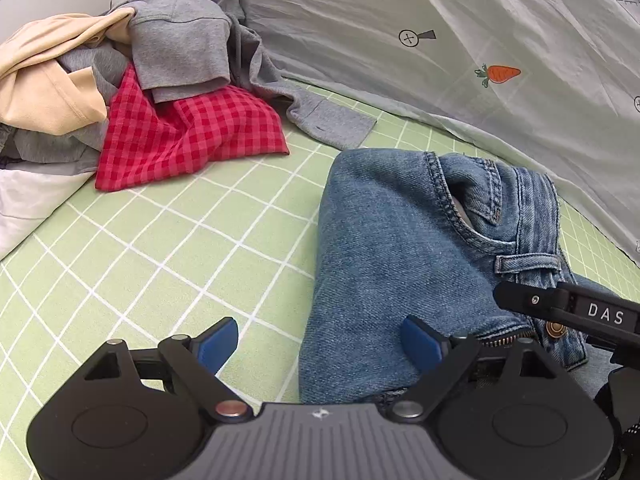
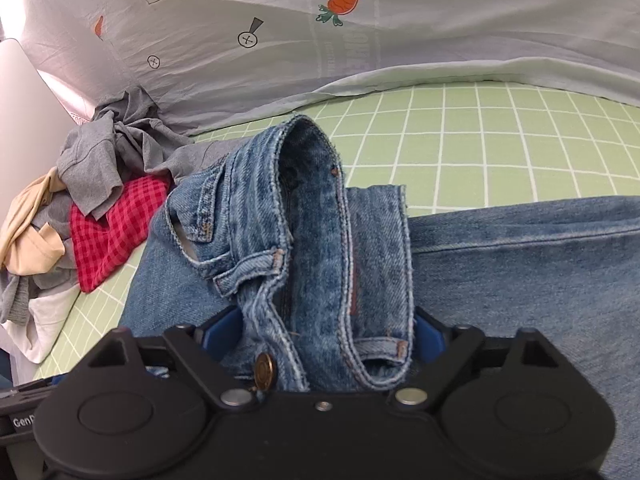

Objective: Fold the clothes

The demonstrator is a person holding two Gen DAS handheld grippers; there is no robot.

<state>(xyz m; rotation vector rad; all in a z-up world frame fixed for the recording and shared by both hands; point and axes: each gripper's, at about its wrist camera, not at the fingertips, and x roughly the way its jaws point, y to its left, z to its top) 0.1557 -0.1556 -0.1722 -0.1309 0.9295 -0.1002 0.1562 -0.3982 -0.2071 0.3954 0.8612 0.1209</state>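
Note:
Blue jeans (image 1: 400, 248) lie on the green checked sheet (image 1: 160, 248), waistband towards me. My left gripper (image 1: 320, 344) hovers open at their left edge, with the right blue pad (image 1: 420, 344) over the denim and the left pad over the sheet. In the right wrist view the jeans' waistband (image 2: 320, 240) stands up in a loop and runs between the fingers of my right gripper (image 2: 326, 332). Its jaws are spread as wide as the left ones, with denim touching both pads. The brass button (image 2: 265, 368) sits just before the gripper body. The right gripper's finger (image 1: 560, 308) shows at the right of the left view.
A heap of clothes lies at the far left: a red checked garment (image 1: 180, 136), grey tops (image 1: 180, 40) and a beige piece (image 1: 44, 80). A pale quilt with carrot prints (image 1: 440, 40) is banked along the back. A jeans leg (image 2: 540, 260) stretches right.

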